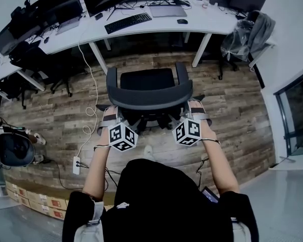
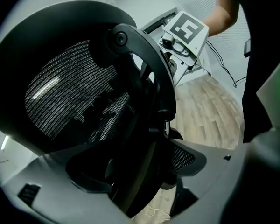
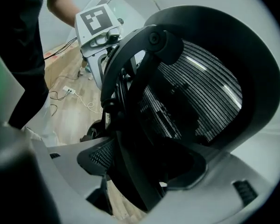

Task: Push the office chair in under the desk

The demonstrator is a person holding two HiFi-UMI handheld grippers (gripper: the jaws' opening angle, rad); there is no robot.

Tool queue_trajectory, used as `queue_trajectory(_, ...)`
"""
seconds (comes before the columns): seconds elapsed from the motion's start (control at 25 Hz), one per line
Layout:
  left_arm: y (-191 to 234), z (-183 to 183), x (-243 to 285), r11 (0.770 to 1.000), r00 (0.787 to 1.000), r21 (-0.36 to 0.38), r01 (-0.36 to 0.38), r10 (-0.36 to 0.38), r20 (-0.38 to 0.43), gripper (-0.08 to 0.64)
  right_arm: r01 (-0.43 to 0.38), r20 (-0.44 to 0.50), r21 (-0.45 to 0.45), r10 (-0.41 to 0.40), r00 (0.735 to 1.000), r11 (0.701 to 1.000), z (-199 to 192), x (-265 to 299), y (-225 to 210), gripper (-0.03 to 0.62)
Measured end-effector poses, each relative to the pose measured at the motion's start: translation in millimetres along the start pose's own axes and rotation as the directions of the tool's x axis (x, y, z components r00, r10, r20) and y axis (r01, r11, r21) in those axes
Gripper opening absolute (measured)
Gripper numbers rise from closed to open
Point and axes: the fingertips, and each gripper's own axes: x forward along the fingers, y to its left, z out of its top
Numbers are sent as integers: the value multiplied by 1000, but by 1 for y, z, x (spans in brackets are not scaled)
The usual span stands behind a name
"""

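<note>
The black office chair stands on the plank floor short of the white tabletop, seen only in the head view, while the gripper views show its mesh backrest edge-on between the released, wide-apart jaws of my left hand-held gripper and right hand-held gripper.

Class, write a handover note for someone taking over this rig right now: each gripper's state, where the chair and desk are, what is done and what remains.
Left gripper: jaws open, with the left edge of the backrest between them, not clamped.
Right gripper: jaws open, with the right edge of the backrest between them.
Office chair: on the wood floor, seat facing the desk, apart from it and not under it.
Done: both grippers are at the backrest.
Left: probably grip or brace on the backrest, then roll the chair forward until the seat is under the desk.
</note>
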Motion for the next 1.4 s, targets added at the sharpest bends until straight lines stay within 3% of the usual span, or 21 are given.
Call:
queue_trajectory(0.32,2,-4,18,989,997,149,-5,16,-71,393,-7,-3,-43,7,1000,999,-2,9,-2,310)
queue_trajectory(0.64,13,-3,22,991,998,131,-39,43,-33,378,-7,-14,-63,6,1000,998,-2,16,-4,321)
queue_trajectory(1.4,54,-11,66,980,993,170,-100,110,-53,359,17,-65,-104,-24,998,994,-10,66,-39,322)
